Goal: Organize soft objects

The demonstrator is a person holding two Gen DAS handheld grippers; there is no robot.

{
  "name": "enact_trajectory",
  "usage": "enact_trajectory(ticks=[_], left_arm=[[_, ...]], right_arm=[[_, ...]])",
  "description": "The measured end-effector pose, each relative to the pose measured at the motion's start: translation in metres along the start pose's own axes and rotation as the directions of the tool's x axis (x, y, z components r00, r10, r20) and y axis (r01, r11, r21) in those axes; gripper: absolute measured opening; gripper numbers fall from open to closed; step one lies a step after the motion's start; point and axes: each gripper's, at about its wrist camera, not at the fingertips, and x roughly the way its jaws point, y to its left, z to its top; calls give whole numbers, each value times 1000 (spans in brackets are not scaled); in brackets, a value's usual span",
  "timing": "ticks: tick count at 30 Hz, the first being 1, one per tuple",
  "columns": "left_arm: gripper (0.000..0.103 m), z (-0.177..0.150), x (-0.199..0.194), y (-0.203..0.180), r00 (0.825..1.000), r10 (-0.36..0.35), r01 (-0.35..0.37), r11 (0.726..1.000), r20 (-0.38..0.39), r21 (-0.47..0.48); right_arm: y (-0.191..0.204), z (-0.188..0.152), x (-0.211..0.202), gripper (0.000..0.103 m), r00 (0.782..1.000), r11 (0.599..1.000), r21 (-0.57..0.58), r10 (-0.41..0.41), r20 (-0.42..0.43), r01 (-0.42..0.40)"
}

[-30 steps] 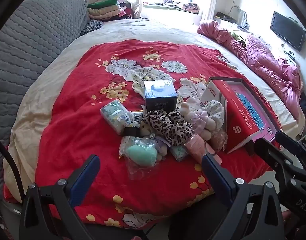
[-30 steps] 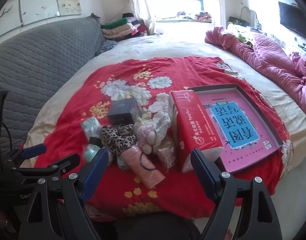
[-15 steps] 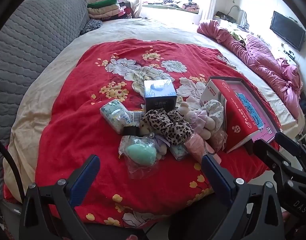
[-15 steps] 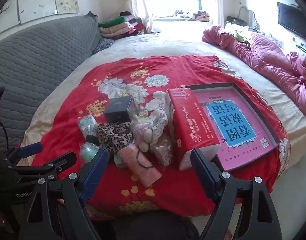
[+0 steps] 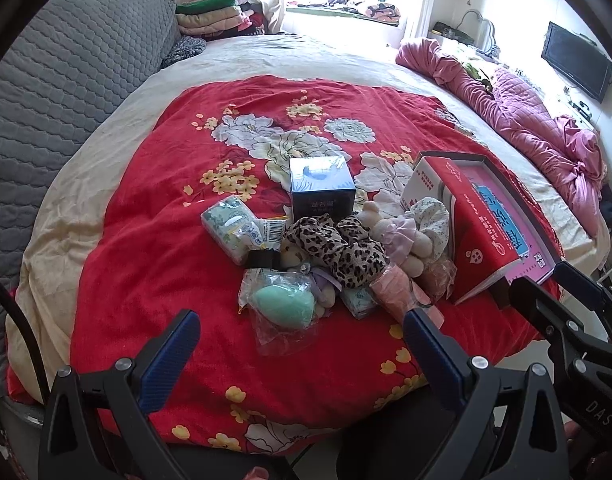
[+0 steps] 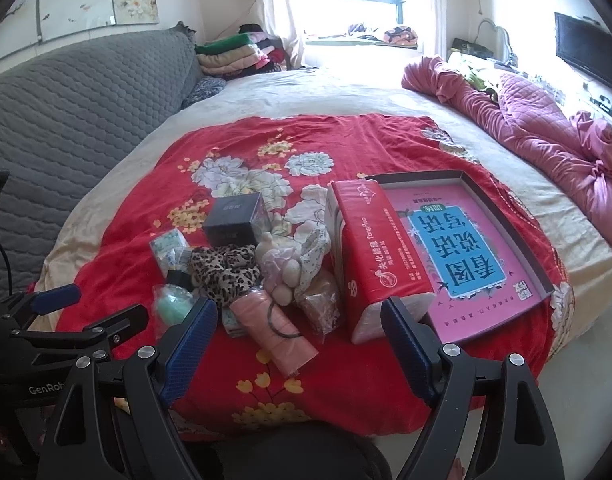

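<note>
Now | left claw (image 5: 298,354) and right claw (image 6: 298,336) both spread wide, empty, short of the pile | soft things heaped on red bedspread (image 5: 146,248) beside tray (image 6: 544,276) | risk: bagged green sponge (image 5: 282,304) slips (slick film); tangled leopard scrunchie (image 5: 342,248) drags neighbours.

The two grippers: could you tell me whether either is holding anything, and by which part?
Nothing is held. The left gripper and right gripper are both open, short of the pile on the red blanket.
</note>
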Motion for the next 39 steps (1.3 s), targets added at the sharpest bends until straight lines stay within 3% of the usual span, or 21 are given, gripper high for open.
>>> enact_trajectory(ticks=[39], left_arm=[[102, 0, 1, 2, 1000, -1, 1, 1000, 7, 3]], right_arm=[[-2, 1, -4, 85, 1000, 1000, 3, -10, 16, 10]])
